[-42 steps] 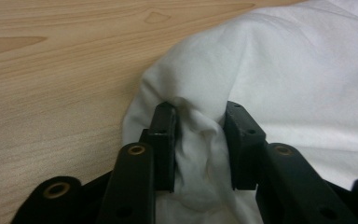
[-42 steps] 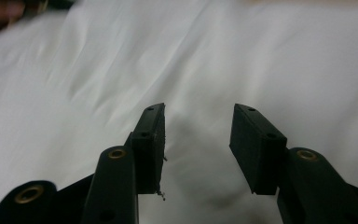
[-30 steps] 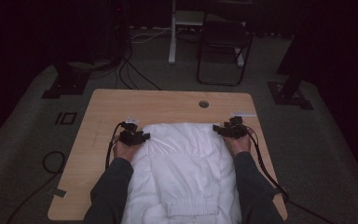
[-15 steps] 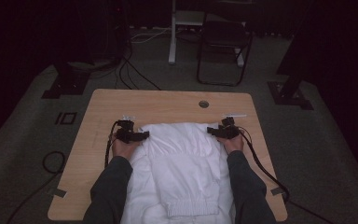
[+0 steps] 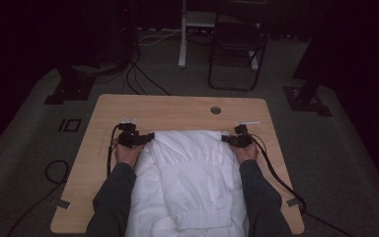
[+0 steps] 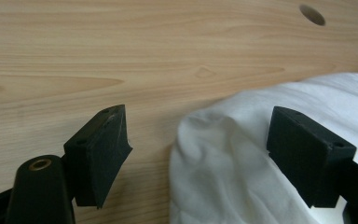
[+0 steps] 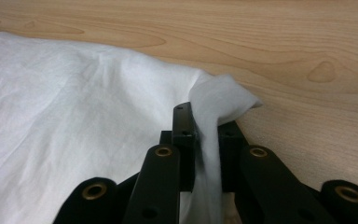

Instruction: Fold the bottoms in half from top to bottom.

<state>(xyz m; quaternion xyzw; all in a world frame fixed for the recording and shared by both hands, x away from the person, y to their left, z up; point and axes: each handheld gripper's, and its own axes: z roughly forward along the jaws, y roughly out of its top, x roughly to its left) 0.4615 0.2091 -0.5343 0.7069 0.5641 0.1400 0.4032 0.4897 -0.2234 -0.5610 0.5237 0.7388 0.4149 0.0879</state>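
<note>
Garment-folding work sits at the grasping step: a white garment [image 5: 187,182] lies spread on the wooden counter [image 5: 177,106], its elastic hem toward the person and its far edge between the two hands. At left, the left gripper [image 5: 145,138] rests at the cloth's far left corner with its jaws wide apart; the left gripper view has the bunched corner [image 6: 205,140] lying between them, the pads clear of it and bare wood under the left-hand pad. These jaws have just been opening, with cloth between them but not pinched. At right, the right gripper [image 5: 225,139] has its jaws together, clamped on a fold of the garment's far right corner [image 7: 219,100], which sticks up past the pads in the right gripper view. These jaws have just been closing on that fold. Judging by this, one corner is secured and the other is not, so the next move calls for the left jaws to close on their corner before both hands can lift or fold the far edge evenly. Against the frame a second ago, both hands sit slightly nearer the person, and the garment's far edge looks more gathered at the corners.
</note>
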